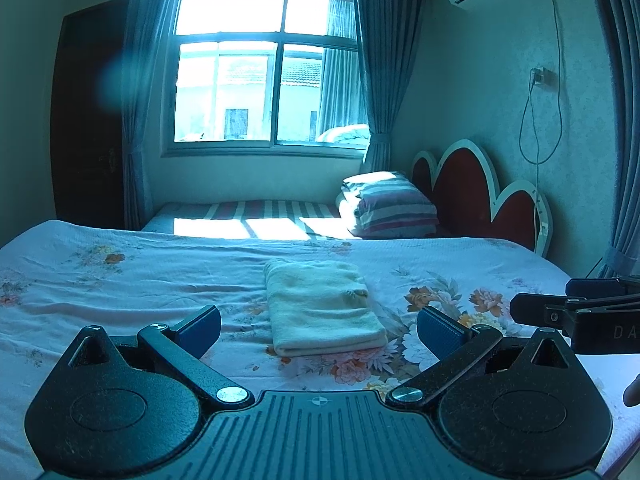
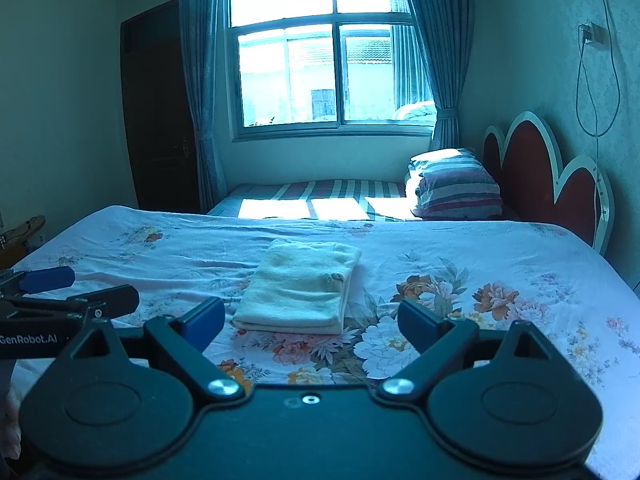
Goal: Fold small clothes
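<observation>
The cream cloth (image 1: 322, 306) is lying folded in a neat stack on the flowered bed (image 1: 120, 280). The left claw (image 1: 319, 330) and right claw (image 2: 311, 322) are hovering near it, jaws spread wide, gripping nothing. Folding looks finished; withdrawing is probably next.

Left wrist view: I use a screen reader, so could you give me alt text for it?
A folded cream cloth lies on a floral bedsheet, just beyond the open left gripper, which holds nothing. The right gripper pokes in at the right edge. Behind are a striped pillow, a red headboard and a bright window.
</observation>
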The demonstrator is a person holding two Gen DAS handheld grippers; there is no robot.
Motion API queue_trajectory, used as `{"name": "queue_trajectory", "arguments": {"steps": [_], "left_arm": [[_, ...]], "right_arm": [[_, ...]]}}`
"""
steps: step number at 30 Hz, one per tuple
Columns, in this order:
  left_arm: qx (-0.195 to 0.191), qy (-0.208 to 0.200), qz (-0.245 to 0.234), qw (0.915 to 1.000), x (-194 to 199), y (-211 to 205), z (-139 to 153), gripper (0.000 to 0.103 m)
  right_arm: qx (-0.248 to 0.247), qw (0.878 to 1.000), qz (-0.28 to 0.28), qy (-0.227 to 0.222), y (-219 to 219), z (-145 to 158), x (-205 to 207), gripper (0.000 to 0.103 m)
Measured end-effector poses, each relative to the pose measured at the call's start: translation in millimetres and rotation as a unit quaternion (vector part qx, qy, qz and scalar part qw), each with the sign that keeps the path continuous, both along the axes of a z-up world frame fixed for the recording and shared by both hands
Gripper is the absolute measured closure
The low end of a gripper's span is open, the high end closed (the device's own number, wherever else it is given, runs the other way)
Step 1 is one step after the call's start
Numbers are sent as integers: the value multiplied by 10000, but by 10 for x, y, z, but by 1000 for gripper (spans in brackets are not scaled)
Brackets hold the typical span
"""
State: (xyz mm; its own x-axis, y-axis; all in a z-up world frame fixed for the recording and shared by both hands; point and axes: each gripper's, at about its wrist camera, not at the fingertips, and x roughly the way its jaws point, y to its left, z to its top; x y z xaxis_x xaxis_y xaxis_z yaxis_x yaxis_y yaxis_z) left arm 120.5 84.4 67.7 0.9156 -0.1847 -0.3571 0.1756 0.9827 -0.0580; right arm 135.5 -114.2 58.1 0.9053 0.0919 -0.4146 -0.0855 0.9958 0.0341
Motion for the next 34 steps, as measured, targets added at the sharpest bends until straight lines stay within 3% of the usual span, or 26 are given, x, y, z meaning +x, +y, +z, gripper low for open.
{"name": "queue_trajectory", "arguments": {"steps": [16,34], "left_arm": [[181,-64,39,9998,28,-59,-15,0],[-48,-225,-82,9997,67,-74,2,0]], "right_arm": [[-21,10000,-38,13,-31,-24,8,9],[-122,9999,-76,61,-140,-31,100,9]]}}
